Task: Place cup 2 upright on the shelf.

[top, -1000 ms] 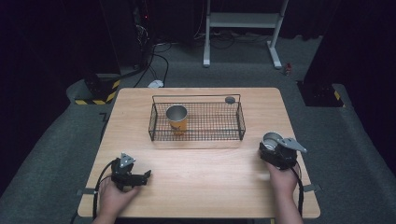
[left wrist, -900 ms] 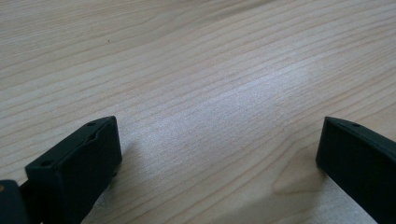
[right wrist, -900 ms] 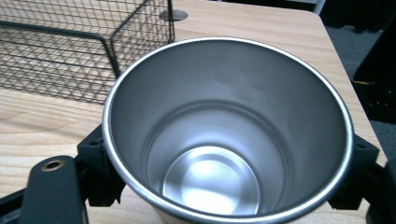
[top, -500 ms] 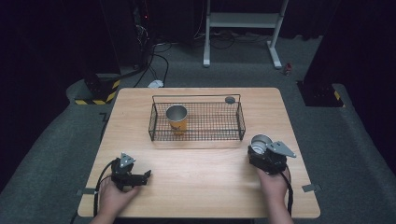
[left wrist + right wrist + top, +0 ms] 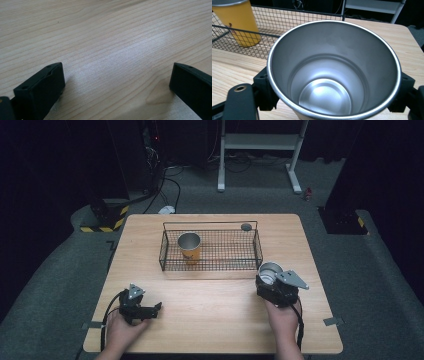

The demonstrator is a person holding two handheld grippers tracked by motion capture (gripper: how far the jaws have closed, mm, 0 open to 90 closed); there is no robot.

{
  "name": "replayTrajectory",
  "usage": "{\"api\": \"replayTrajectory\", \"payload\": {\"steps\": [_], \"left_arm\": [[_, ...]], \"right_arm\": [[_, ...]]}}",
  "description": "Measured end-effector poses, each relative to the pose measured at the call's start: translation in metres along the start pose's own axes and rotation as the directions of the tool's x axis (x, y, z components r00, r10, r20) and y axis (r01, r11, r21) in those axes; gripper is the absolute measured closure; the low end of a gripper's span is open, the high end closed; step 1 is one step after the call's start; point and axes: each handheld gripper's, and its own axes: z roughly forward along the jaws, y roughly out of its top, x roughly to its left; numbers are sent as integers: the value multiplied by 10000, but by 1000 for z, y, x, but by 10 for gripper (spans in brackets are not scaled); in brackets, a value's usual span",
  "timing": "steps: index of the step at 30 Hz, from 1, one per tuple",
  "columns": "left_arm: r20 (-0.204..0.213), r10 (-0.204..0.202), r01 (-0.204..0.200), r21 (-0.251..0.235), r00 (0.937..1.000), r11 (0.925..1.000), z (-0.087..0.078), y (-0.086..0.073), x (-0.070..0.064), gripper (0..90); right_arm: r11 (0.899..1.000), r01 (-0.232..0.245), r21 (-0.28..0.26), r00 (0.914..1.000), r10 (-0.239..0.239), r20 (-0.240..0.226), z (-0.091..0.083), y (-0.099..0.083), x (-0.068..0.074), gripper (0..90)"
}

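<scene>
Right gripper [image 5: 270, 282]: clamped on the steel cup [image 5: 333, 72], jaws on opposite walls, mouth up; probably bound for the basket.
Steel cup place: just outside the wire basket [image 5: 210, 266], off its near right corner, toward the table's [image 5: 215, 320] right edge.
Left gripper [image 5: 150, 309]: jaws wide, holding nothing, resting low by the near left corner, likely idle.
Basket: mid-table toward the far edge; yellow cup [image 5: 189, 247] upright in its left part.
Count: two cups, one basket, two grippers.

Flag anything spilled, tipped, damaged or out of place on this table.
Nothing stands out. The yellow cup stands upright inside the wire basket. The right gripper holds an empty, undented steel cup upright. The left gripper rests open on the bare table.
</scene>
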Motion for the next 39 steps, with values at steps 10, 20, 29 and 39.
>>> {"api": "replayTrajectory", "payload": {"steps": [10,20,29,39], "left_arm": [[0,-10,10,-26,10000,10000,1,0,0,3],[-5,-61,61,-53,10000,10000,1,1,-1,3],[-2,-47,47,-19,10000,10000,1,1,0,3],[-3,-50,50,-24,10000,10000,1,1,0,3]], "right_arm": [[9995,-43,-321,10000,43,-30,-6,14,11,185],[9981,35,-622,9994,-56,-346,-2,28,19,185],[9974,149,-702,9978,-194,-639,4,44,24,185],[9965,264,-790,9965,-325,-770,15,59,30,185]]}}
